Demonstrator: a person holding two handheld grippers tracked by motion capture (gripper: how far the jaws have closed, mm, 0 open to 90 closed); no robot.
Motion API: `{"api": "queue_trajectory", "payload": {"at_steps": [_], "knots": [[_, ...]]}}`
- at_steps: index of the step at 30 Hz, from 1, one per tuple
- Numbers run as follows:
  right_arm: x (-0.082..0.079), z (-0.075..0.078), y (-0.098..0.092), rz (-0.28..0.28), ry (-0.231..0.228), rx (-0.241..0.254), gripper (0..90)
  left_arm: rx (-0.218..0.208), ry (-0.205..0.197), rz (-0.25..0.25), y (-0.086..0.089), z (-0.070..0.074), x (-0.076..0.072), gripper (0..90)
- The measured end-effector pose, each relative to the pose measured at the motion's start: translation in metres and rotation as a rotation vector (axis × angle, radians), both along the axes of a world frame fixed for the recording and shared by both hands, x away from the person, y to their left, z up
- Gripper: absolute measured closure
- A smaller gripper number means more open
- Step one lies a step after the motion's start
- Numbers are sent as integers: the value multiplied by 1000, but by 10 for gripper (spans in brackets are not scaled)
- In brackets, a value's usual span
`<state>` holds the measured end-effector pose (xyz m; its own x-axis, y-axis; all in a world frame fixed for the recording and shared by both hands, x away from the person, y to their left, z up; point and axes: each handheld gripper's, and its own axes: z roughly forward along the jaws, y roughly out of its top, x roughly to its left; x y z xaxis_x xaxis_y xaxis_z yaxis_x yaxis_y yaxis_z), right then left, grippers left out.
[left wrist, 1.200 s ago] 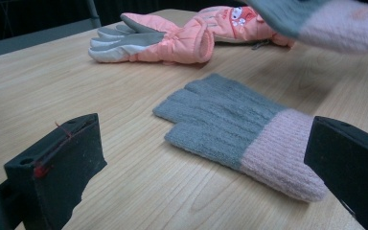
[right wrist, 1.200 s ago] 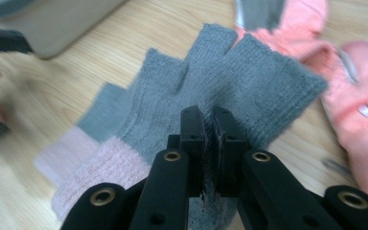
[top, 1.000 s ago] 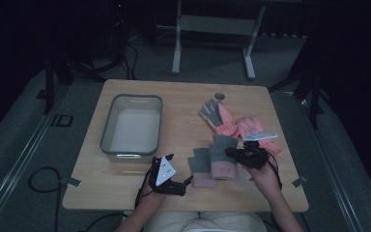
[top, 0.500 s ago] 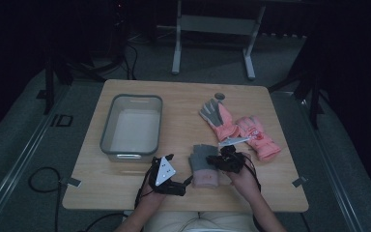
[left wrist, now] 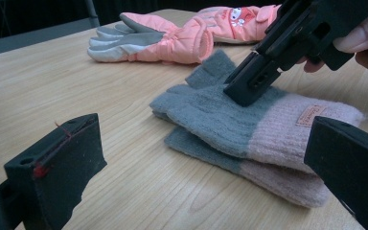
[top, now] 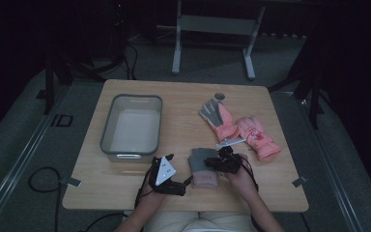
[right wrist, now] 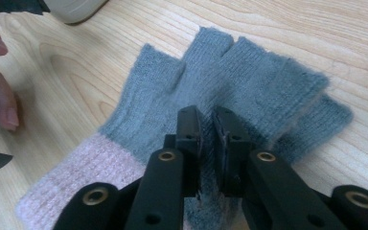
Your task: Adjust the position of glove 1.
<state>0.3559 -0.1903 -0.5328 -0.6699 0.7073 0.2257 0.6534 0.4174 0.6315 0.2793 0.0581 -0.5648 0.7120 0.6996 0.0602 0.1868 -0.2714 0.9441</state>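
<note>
Our right claw (right wrist: 206,143) presses on the knit gloves (top: 204,166) at the bench's (top: 183,101) near edge, jaws nearly clenched, pinching little; we should bite both layers; left claw (top: 166,176) waits released

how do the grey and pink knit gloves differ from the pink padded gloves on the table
The knit gloves are fingerless, grey with pale pink cuffs; the padded gloves have full fingers and are bright pink with grey palms. The knit gloves lie stacked one on the other, while the padded gloves lie side by side. The right gripper has its jaws down on the knit gloves; no gripper is at the padded gloves. Both pairs lie flat on the table.
</note>
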Motion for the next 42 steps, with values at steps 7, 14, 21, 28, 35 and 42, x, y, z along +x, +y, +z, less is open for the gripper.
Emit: {"api": "queue_trajectory", "payload": {"at_steps": [7,14,21,28,35,42], "knots": [[0,0,0,-5,-4,6,766,-1,0,0,0,0,0,0],[-3,0,-1,4,-10,4,599,20,-1,2,-1,0,0,0],[-7,22,-12,1,-61,50,470,75,-30,33,-7,0,-2,0],[-6,34,-32,-22,-98,55,608,134,-13,-67,-15,10,-9,0],[5,33,-47,-72,-101,34,647,216,132,-92,-37,35,-3,68],[18,24,-47,-127,-64,22,603,283,98,-340,-57,33,-1,109]]}}
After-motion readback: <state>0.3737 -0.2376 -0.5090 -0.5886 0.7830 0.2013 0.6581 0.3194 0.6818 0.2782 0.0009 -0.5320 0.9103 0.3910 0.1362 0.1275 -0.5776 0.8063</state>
